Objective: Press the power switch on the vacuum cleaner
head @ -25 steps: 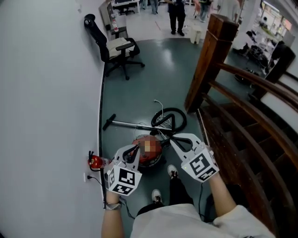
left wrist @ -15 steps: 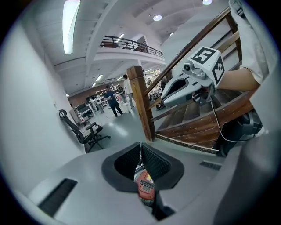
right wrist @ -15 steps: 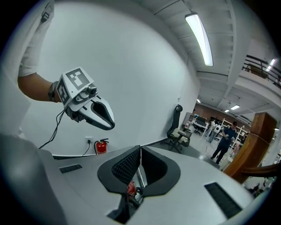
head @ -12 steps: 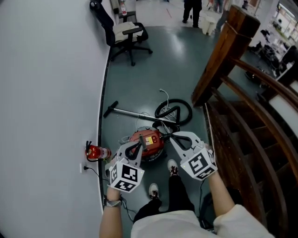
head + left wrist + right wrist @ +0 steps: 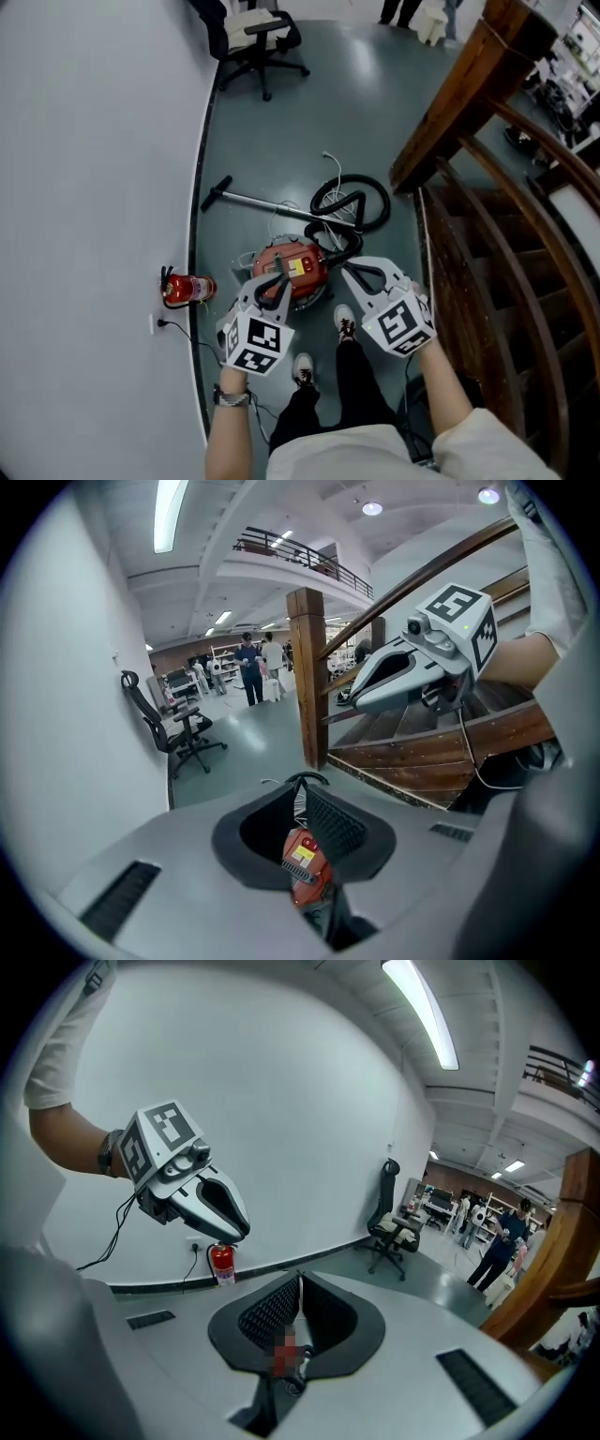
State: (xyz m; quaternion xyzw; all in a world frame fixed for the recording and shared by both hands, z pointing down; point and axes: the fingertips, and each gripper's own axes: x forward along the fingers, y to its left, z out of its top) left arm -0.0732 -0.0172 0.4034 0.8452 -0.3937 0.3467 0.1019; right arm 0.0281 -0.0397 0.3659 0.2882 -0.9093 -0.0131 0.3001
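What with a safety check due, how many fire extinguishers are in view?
1. The red fire extinguisher stands on the floor against the white wall, left of the vacuum cleaner in the head view, near a wall socket. More could be hidden beyond the frames.

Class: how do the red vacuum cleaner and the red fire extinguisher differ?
The round red canister vacuum cleaner is bulkier than the slim red cylindrical fire extinguisher. The vacuum cleaner sits out on the dark green floor; the fire extinguisher stands against the white wall. Both are red.
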